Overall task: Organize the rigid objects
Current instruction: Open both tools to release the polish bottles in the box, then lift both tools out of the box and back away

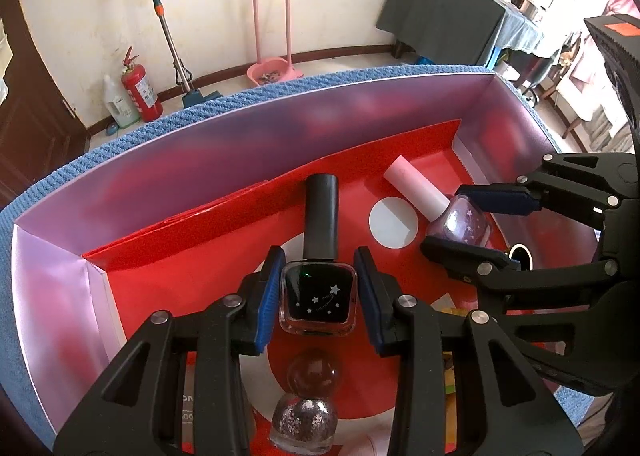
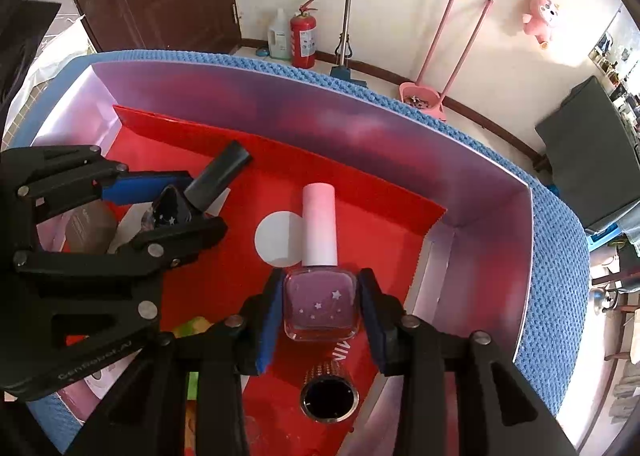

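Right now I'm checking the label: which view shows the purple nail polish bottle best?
The right wrist view: the purple bottle lies face-up and centred between the right gripper's fingers, stars visible. The left wrist view shows it only at an angle, partly hidden by those fingers.

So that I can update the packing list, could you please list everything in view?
black polish bottle: one, black with stars, in the box
purple polish bottle: one, purple with pink cap, in the box
glitter bottle: one, clear with silver flakes, below the black one
studded tube: one, silvery, dark end, below the purple one
box: one, lilac walls, red floor
mat: one, blue, under box
left tool: black, blue pads, gripping black bottle
right tool: same, gripping purple bottle
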A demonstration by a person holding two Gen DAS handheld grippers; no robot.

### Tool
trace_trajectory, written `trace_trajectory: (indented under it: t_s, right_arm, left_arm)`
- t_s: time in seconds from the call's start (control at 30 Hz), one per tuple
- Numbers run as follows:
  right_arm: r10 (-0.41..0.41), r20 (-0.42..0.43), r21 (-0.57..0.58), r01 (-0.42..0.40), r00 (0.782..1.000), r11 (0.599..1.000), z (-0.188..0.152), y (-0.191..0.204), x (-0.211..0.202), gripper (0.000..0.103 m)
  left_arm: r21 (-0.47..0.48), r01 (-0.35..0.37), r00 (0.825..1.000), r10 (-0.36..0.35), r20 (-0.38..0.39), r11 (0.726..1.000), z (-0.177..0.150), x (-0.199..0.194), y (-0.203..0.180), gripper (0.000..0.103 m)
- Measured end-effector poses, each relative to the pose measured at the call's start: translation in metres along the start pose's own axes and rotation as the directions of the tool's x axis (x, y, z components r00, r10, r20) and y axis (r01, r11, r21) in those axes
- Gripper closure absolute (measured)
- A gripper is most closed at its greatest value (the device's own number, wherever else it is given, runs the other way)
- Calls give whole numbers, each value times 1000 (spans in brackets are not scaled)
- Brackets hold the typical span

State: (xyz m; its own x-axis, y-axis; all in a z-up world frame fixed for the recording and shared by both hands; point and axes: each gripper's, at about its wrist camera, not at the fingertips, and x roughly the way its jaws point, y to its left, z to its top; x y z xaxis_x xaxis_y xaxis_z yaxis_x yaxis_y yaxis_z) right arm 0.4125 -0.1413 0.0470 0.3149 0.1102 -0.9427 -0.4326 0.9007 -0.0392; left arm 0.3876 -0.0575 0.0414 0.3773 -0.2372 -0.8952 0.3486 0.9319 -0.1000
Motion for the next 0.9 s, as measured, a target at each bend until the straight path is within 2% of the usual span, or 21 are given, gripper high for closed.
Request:
trace_trajectory:
  t_s: [0.1, 0.27, 0.4, 0.5, 0.63, 0.73, 0.8, 0.9]
  right_arm:
    - [-4, 5, 1, 4, 1000, 1000, -2, -1, -3, 60]
    - [7, 13, 8, -7, 1000, 1000, -7, -4, -8, 56]
    - [-3, 28, 3, 3, 1000, 1000, -11, -2, -17, 53]
    - [-7, 41, 8, 6, 999, 1000, -14, -3, -25, 49]
    - [-10, 64, 16, 9, 998, 1000, -21, -4, -40, 43]
    - [-8, 82, 19, 7, 997, 1000, -26, -3, -52, 42]
    - [-8, 103, 22, 6, 995, 1000, -31, 1, -63, 37]
    - [-8, 139, 33, 4, 990, 999, -37, 3, -78, 36]
  left_arm:
    - [-17, -8, 1000, 8, -2, 1000, 0, -1, 2, 62]
    - [-35, 9, 1000, -9, 8, 999, -3, -5, 8, 61]
    - [-39, 5, 1000, -4, 25, 999, -7, -13, 10, 56]
    - [-43, 11, 999, -9, 47, 999, -9, -22, 11, 52]
    - [-61, 31, 996, -26, 85, 998, -14, -39, 12, 41]
    - [-71, 35, 992, -26, 123, 997, -22, -54, 14, 39]
    - [-73, 34, 990, -23, 142, 997, -26, -63, 14, 38]
    - [-82, 25, 984, -10, 179, 996, -35, -79, 15, 33]
